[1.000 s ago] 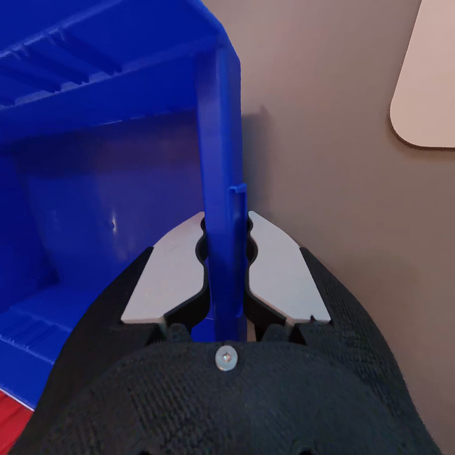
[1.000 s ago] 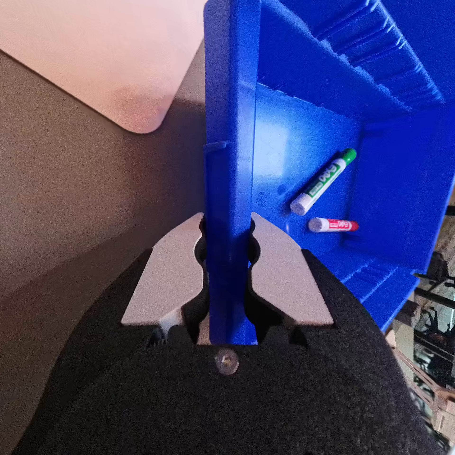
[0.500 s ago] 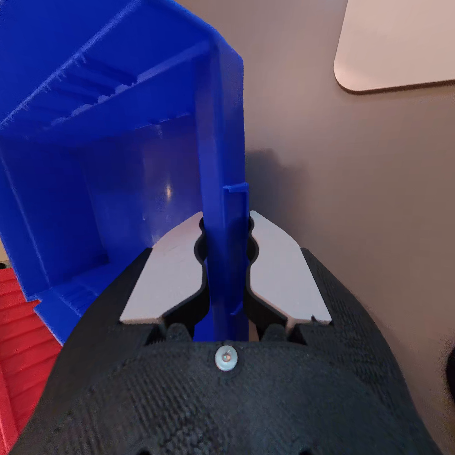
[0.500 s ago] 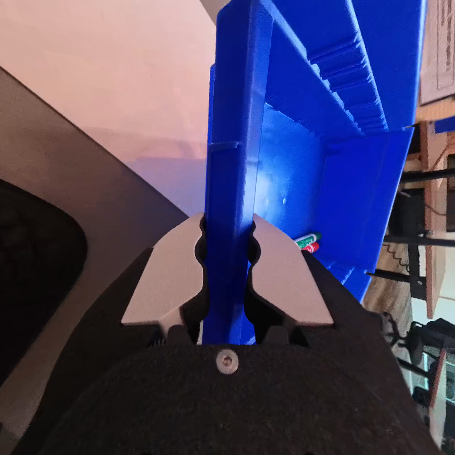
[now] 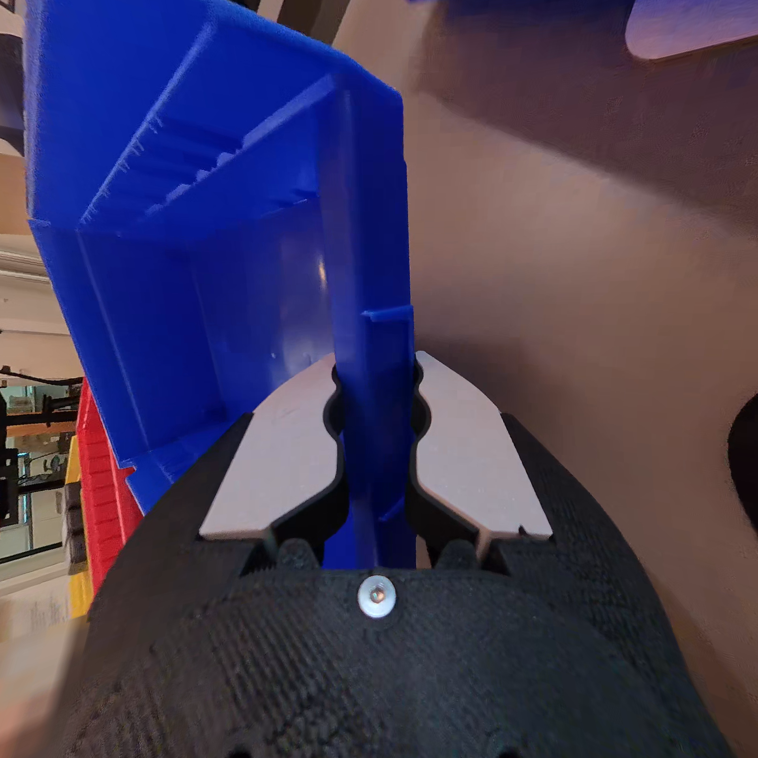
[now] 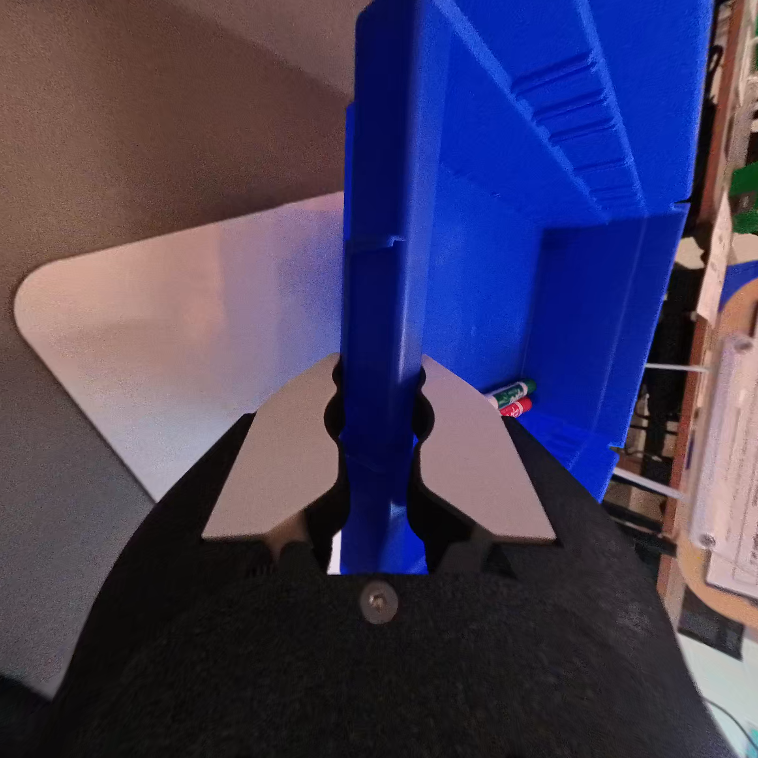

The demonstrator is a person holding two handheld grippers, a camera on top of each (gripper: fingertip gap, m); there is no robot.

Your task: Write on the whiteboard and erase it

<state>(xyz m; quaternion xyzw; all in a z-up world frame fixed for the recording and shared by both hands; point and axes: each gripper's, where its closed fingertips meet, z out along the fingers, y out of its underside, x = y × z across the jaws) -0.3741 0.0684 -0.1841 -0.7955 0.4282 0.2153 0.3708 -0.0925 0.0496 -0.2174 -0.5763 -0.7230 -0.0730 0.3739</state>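
Bin [image 5: 213, 287], blue moulded plastic, open-topped, held by opposite side walls and tilted. Left gripper [image 5: 375, 369]: jaws closed on one wall, grey fingers [image 5: 283, 459] on either side of it. Left of the bin, a red ribbed plastic bin [image 5: 102, 471] and a yellow one [image 5: 76, 512]. Right gripper [image 6: 379, 365]: jaws closed on the other wall. Green-capped marker [image 6: 512, 391] and red-capped marker [image 6: 517, 408] lie side by side, touching, in the bin's low corner. White rounded-corner whiteboard [image 6: 172, 328] lies flat on the brown tabletop [image 6: 123, 102], beyond and left of the gripped wall; surface shows no marks.
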